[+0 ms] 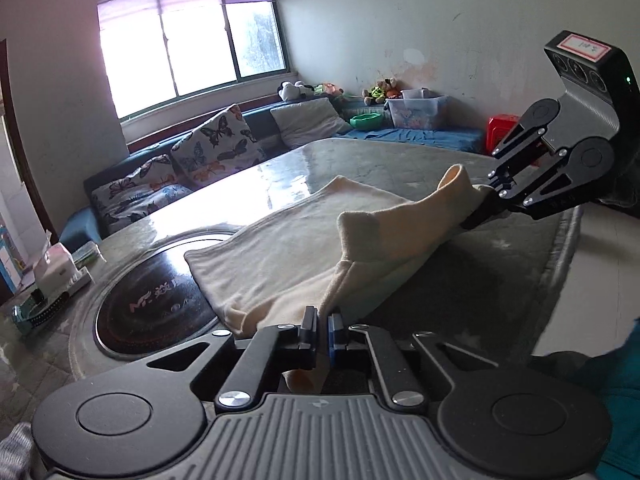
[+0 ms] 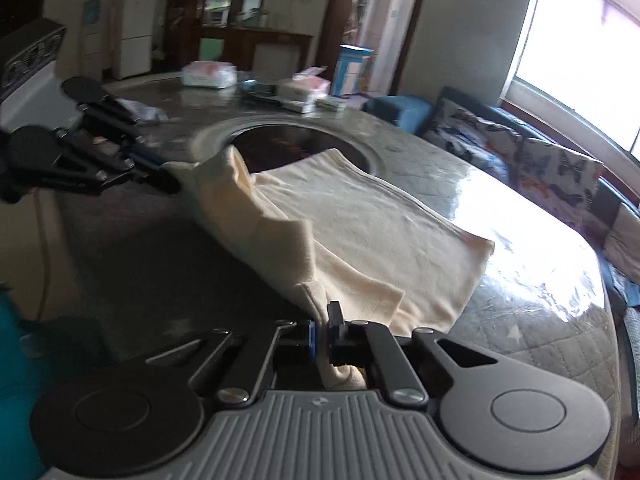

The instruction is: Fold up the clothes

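Both grippers — left gripper (image 1: 323,320) and right gripper (image 2: 322,318) — are clenching the cream garment's (image 1: 280,248) near edge, lifting it mid-frame off the worktop (image 1: 360,160) — likely mid-fold, needing an even carry across.

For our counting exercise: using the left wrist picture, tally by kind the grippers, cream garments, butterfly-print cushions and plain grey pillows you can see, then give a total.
Grippers: 2 (left gripper, right gripper)
Cream garment: 1
Butterfly-print cushions: 2 ()
Plain grey pillow: 1
Total: 6
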{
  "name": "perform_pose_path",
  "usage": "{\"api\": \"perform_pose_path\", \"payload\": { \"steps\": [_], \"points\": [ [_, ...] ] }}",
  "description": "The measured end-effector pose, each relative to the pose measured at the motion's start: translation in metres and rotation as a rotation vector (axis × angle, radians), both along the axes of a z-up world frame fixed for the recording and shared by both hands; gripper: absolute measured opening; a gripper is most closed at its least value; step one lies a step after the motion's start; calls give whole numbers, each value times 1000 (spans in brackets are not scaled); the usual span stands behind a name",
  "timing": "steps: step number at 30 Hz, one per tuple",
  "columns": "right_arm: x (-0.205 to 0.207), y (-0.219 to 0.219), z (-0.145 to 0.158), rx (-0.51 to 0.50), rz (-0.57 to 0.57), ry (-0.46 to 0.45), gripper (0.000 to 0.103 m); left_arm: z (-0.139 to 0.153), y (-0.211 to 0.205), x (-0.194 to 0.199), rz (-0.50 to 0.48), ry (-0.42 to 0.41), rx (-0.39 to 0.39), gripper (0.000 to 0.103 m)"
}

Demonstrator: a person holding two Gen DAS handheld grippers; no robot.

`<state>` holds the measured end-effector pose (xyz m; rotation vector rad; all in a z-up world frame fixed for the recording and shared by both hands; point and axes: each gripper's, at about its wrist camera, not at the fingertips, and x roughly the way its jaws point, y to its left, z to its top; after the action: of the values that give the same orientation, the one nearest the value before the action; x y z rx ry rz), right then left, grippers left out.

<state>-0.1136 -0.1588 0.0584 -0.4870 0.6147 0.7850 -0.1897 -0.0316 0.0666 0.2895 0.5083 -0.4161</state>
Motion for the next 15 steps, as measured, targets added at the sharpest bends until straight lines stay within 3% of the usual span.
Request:
{"api": "perform_pose_path", "payload": {
  "steps": [7,15],
  "points": [
    [-27,-7,27,34,26,44,4,14,4,-25,-10,-3,-41,6],
    [53,5,35,24,-31,44,4,29,9,41,54,-69,-64,6]
  ]
}}
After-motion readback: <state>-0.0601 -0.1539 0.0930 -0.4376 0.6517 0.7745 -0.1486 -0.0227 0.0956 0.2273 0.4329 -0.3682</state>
